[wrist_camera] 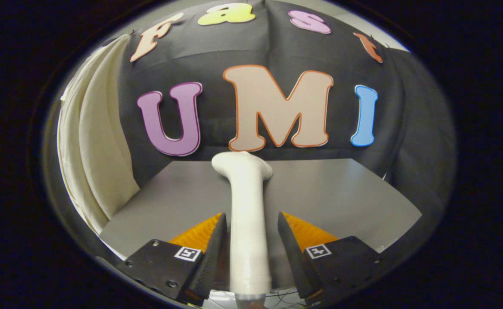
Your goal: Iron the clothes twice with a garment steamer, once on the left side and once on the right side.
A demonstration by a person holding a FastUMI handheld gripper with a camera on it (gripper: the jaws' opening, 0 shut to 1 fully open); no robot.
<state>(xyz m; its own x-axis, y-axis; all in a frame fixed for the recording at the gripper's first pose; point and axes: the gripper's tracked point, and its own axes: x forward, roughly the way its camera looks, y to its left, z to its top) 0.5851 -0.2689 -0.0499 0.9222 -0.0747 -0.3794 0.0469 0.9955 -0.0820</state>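
We have the garment steamer (pixel 248 223) between the jaws of the gripper (pixel 248 240), its handle running straight ahead along the fingers and above the grey table (pixel 341 197). The jaws stand narrow around the handle, one finger at each flank, but we cannot tell whether both press on it; a thin gap seems to show on either side, so we judge the hold to be uncertain.

The steamer's long axis lies along the gripper's own forward line, pointing away from us toward the booth's black wall. Its head (pixel 242 165) sits at the far end, bent a little to the left, so we judge the steam face to be turned that way, toward the cream garment (pixel 101 141) hanging beyond the table's left edge.

The risks from here, as we judge them:
- The handle is smooth and round, so it could twist or slide in the jaws when the head drags on cloth.
- The garment hangs loose in folds, so it could bunch under the head instead of flattening.
- The garment is well apart from the head, so the swing toward it could knock the table's edge.
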